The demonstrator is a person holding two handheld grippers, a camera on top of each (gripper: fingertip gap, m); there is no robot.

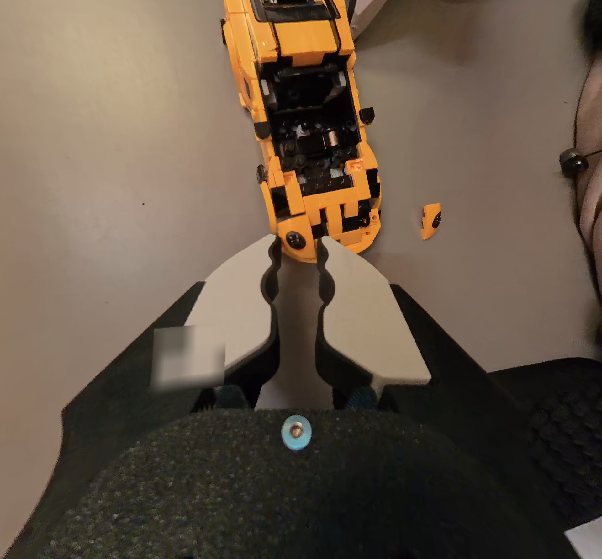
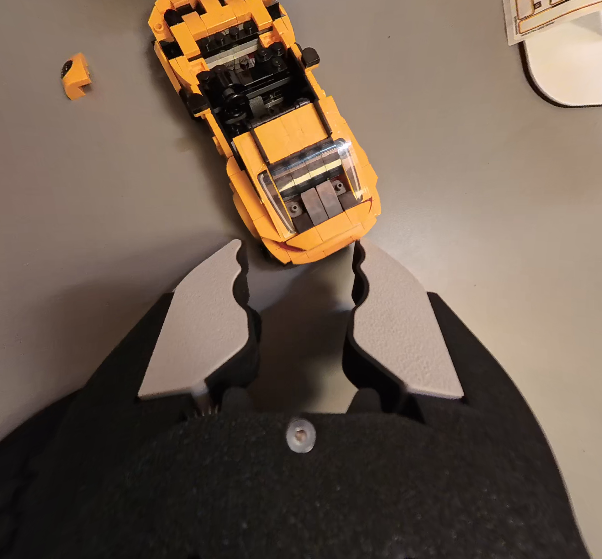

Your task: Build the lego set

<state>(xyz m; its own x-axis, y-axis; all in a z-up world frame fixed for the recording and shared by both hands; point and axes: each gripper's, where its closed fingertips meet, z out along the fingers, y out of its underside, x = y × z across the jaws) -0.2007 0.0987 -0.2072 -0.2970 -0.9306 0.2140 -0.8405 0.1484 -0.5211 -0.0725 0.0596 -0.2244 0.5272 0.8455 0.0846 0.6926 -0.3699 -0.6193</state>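
Light but brittle orange toy car point(image 2: 260, 113) mid-worktop point(image 1: 114, 119): left tool point(image 1: 297, 243) pinching its headlight corner, right tool point(image 2: 298, 250) wide at the rear; best gripped across solid flanks.

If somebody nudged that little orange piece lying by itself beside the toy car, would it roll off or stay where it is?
The loose orange piece would probably slide, not roll: it looks blocky, with a notch and one curved face. Being small hard plastic on the smooth grey table, it likely skids easily and weighs little.
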